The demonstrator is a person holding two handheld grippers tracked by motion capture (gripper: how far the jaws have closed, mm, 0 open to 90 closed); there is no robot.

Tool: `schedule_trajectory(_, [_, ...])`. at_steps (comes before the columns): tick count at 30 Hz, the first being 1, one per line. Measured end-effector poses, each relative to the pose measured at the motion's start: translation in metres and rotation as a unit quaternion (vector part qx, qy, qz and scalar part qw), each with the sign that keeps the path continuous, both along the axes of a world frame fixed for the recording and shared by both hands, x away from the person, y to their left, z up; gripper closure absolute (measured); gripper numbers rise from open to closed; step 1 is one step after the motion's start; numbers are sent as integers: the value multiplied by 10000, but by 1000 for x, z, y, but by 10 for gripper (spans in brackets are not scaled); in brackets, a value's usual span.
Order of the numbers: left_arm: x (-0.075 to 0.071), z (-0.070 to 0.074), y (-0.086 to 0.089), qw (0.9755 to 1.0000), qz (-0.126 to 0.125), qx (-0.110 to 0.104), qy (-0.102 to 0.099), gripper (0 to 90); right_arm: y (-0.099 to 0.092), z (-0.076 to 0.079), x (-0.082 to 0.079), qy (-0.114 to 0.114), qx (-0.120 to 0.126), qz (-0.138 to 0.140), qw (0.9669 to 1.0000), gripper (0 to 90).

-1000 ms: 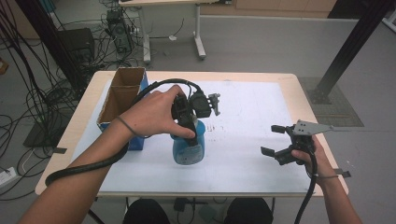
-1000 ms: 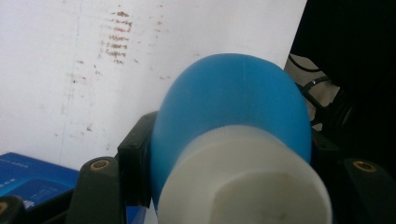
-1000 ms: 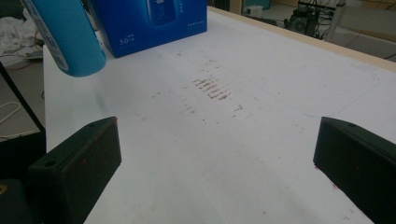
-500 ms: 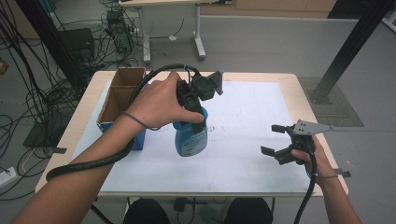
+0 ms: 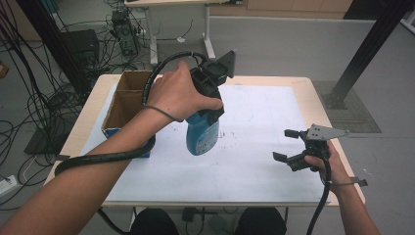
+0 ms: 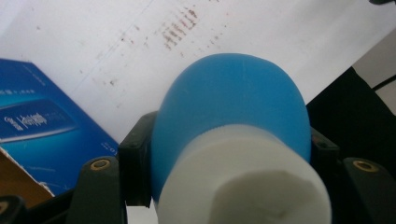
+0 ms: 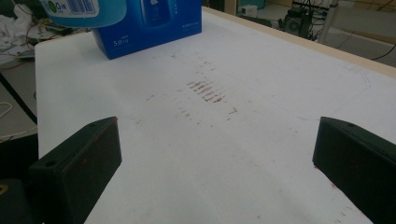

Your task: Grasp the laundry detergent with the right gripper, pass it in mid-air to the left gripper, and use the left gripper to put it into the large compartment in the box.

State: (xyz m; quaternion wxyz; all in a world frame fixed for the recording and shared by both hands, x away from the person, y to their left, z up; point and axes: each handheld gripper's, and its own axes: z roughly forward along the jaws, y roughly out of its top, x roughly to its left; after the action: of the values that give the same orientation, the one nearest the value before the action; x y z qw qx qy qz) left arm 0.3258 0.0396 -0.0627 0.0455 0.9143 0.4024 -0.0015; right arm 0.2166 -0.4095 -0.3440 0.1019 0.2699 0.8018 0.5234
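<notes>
Bottle (image 5: 202, 134) clamped in left gripper (image 5: 211, 105), clear of desk (image 5: 254, 161), boxing into carton (image 5: 128, 105) beside it pending; right gripper (image 5: 288, 146) open, empty.

In the right gripper view, the right gripper (image 7: 217, 172) holds its two black jaws wide apart over the white table sheet (image 7: 261, 140) with its reddish-brown marks (image 7: 208, 95), a blue box (image 7: 149, 25) and a blue bottle's base (image 7: 81, 11) beyond.

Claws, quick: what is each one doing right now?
Left claw: shut on the blue bottle, lifted off the white sheet.
Right claw: open, holding nothing, low over the sheet.
</notes>
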Motion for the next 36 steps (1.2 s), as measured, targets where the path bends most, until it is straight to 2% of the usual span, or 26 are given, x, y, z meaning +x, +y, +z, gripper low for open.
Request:
schedule_trajectory(9, [10,3,7,9993,380,-61,-42,371,3,7,0,-56,-22,-50,10000,14])
schedule_trajectory(13, [14,11,11,9982,580,-108,-105,371,4,8,0,-78,-5,-78,9999,14])
schedule_trajectory(17, [22,20,19,9971,734,-163,-80,371,3,8,-1,-78,-2,-104,9999,14])
schedule_trajectory(22, [28,31,22,9956,917,-138,-110,372,1,9,-2,-85,2,-139,9999,15])
schedule_trajectory(26, [36,43,31,9929,1166,-159,-156,371,-1,11,-4,-117,5,-185,9998,14])
schedule_trajectory(28, [38,45,33,9925,1204,-170,-157,371,-2,12,-5,-122,8,-195,9997,14])
schedule_trajectory(36, [51,59,54,9856,1664,-235,-170,371,-4,12,-6,-123,14,-229,9997,15])
